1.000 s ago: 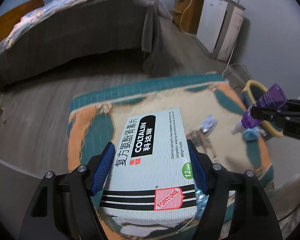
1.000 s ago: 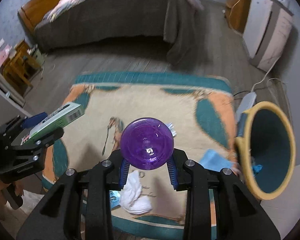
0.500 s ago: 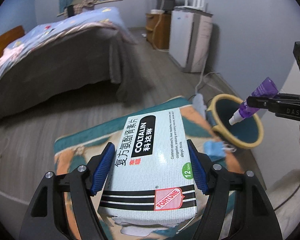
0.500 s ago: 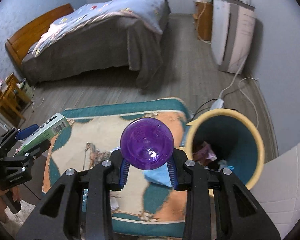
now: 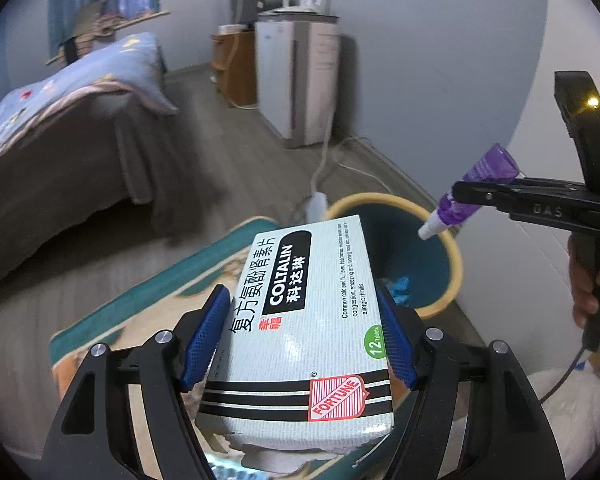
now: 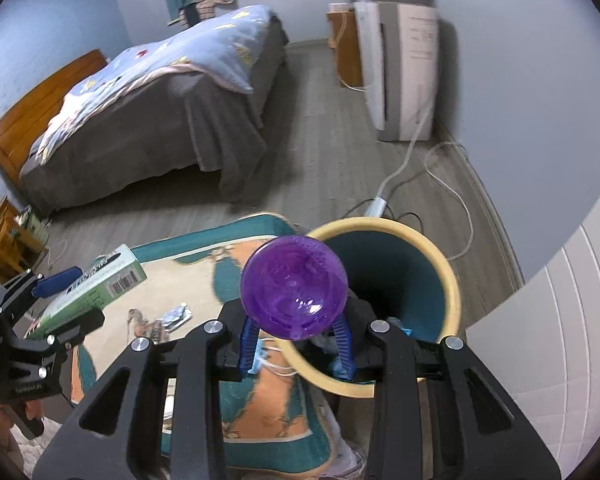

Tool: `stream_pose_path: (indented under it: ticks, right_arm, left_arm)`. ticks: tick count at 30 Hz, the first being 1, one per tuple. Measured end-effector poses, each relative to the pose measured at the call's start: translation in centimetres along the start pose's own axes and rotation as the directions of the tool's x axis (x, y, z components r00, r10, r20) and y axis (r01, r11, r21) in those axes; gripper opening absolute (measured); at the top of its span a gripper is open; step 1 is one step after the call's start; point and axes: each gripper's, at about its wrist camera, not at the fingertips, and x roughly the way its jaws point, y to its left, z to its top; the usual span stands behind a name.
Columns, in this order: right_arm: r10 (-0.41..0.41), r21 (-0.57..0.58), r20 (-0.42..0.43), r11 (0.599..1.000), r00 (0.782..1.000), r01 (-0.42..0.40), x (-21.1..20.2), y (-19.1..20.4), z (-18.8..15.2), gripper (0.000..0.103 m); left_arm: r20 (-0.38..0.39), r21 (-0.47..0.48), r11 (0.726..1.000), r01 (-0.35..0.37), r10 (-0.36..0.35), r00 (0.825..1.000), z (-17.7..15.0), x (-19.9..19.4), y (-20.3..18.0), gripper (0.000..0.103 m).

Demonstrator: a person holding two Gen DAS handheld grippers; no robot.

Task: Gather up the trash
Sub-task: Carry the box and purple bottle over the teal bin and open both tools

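- Inside, the yellow-rimmed bin (image 6: pixel 448 276) is holding blue scraps (image 5: pixel 400 285).
- Left gripper (image 5: pixel 300 340) is clamping the medicine box (image 5: pixel 304 320); right gripper (image 6: pixel 296 340) is squeezing the purple bottle (image 6: pixel 294 286) above the bin's rim.

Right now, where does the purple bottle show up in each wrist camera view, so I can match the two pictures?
Left wrist view: the purple bottle is at the right edge, clamped in the right gripper, white nozzle pointing down-left over the bin.
Right wrist view: the bottle fills the lower centre, seen end-on as a round purple disc between the blue pads.
Shared landmark: the yellow-rimmed teal bin, just beyond the bottle in both views.
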Motion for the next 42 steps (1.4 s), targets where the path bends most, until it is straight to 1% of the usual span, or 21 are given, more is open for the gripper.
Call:
stream_pose_path:
  ticks: [5, 10, 13, 21, 24, 34, 37, 39, 40, 42]
  right_arm:
    - [-0.025, 0.057, -0.016, 0.998, 1.0, 0.026, 0.7, -3.3, -0.6, 0.032]
    - [-0.04, 0.113, -0.042, 0.993, 0.998, 0.045, 1.8, -6.0, -1.5, 0.032]
    - [-0.038, 0.144, -0.061, 0.989, 0.997, 0.046, 2.6, -7.0, -1.9, 0.032]
    - [-0.045, 0.167, -0.095, 0.984, 0.994, 0.061, 4.9, -8.5, -1.3, 0.032]
    - [-0.052, 0.174, -0.109, 0.982, 0.993, 0.071, 5.5, -9.2, -1.2, 0.032]
    - [-0.07, 0.19, -0.144, 0.977, 0.987, 0.097, 7.4, -10.1, -1.1, 0.032]
    - [-0.072, 0.197, -0.137, 0.975, 0.988, 0.098, 7.6, -10.2, -1.0, 0.033]
    - [-0.077, 0.204, -0.124, 0.974, 0.989, 0.102, 7.4, -10.3, -1.0, 0.036]
    - [-0.081, 0.207, -0.12, 0.973, 0.989, 0.105, 7.3, -10.3, -0.9, 0.042]
    - [-0.086, 0.21, -0.113, 0.972, 0.99, 0.108, 7.2, -10.4, -0.9, 0.05]
  left_arm:
    - [-0.031, 0.035, 0.999, 0.038, -0.037, 0.999, 0.7, 2.4, -2.7, 0.072]
    - [-0.08, 0.093, 0.994, 0.054, -0.047, 0.996, 0.8, 5.1, -5.1, 0.072]
    - [-0.109, 0.118, 0.991, 0.06, -0.048, 0.993, 1.0, 6.9, -5.9, 0.072]
    - [-0.165, 0.125, 0.99, 0.066, -0.045, 0.985, 3.0, 11.1, -7.0, 0.072]
    - [-0.182, 0.142, 0.988, 0.064, -0.037, 0.983, 3.4, 12.5, -7.2, 0.073]
    - [-0.224, 0.236, 0.97, 0.055, -0.001, 0.975, 3.0, 15.8, -8.8, 0.073]
    - [-0.206, 0.247, 0.967, 0.057, -0.006, 0.979, 3.1, 15.7, -8.8, 0.074]
    - [-0.18, 0.25, 0.967, 0.053, -0.008, 0.984, 3.2, 15.3, -8.6, 0.077]
    - [-0.167, 0.245, 0.968, 0.05, -0.009, 0.986, 3.3, 15.1, -8.3, 0.08]
    - [-0.148, 0.225, 0.973, 0.047, -0.013, 0.989, 3.5, 14.7, -7.8, 0.083]
